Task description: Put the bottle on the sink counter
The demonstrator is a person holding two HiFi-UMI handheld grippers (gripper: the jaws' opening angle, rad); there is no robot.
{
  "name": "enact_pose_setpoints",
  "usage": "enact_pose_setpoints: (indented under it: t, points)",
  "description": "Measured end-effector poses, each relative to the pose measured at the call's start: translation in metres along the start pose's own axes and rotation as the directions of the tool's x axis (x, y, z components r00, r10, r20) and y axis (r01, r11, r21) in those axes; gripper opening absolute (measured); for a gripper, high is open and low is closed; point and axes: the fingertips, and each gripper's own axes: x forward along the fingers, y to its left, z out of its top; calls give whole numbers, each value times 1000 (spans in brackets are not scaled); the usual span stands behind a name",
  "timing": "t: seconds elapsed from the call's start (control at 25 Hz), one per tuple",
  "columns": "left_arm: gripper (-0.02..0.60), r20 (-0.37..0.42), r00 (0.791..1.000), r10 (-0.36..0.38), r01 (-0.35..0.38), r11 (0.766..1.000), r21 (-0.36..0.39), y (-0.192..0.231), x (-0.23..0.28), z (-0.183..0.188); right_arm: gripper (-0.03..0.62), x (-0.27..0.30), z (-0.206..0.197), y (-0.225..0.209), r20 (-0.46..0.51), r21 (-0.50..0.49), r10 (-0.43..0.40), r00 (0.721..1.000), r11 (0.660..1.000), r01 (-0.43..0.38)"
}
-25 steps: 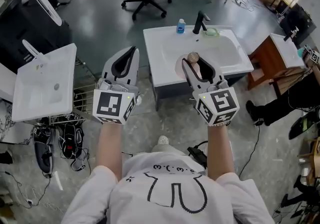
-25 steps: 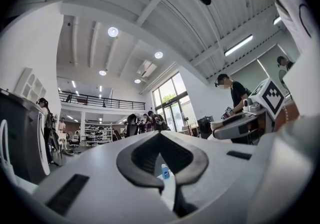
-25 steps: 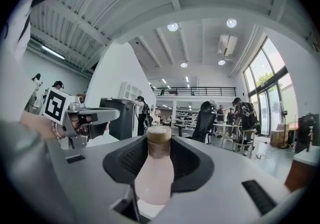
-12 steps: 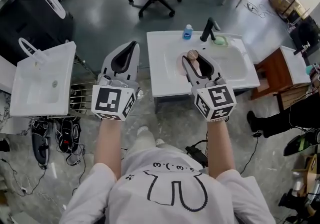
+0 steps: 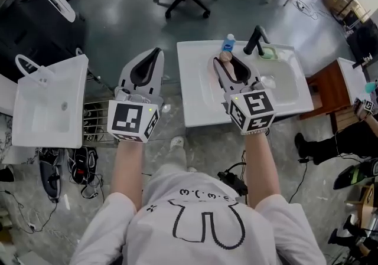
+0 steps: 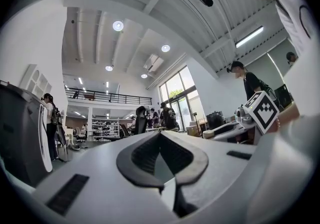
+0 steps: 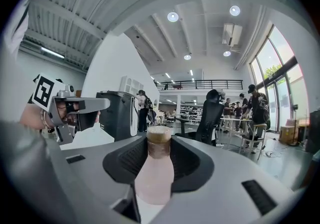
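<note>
Head view: right gripper clamps bottle; it has advanced over sink

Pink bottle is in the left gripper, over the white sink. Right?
Wrong gripper. The pink bottle is in the right gripper, fingers closed on its sides, over the white sink. The right gripper view shows it. The left gripper is shut and holds nothing.
</note>
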Motion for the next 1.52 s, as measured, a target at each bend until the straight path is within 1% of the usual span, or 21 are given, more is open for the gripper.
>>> enact_pose_setpoints:
  t: [0.16,0.36,0.72,1.04,1.24,1.52]
  points:
    - [11,-4,1000,-7,7,1000,-3,23,23,-11,152,40,-10,-12,-21,5,0,1000,1000,0]
    - [10,-27,999,-18,18,1000,-9,49,53,-31,153,89,-31,-25,-53,34,-1,999,999,3]
    - [10,-66,997,-49,46,998,-41,86,102,-67,153,162,-78,-37,-156,62,17,988,998,-7]
    - [9,-107,991,-84,78,995,-55,97,128,-94,153,200,-124,-44,-241,113,30,970,994,-3]
    - [9,-125,988,-92,85,995,-57,101,139,-107,153,217,-154,-45,-296,131,61,953,991,-23]
    - [10,-160,983,-95,84,994,-72,107,144,-130,153,235,-182,-45,-334,163,86,939,986,-32]
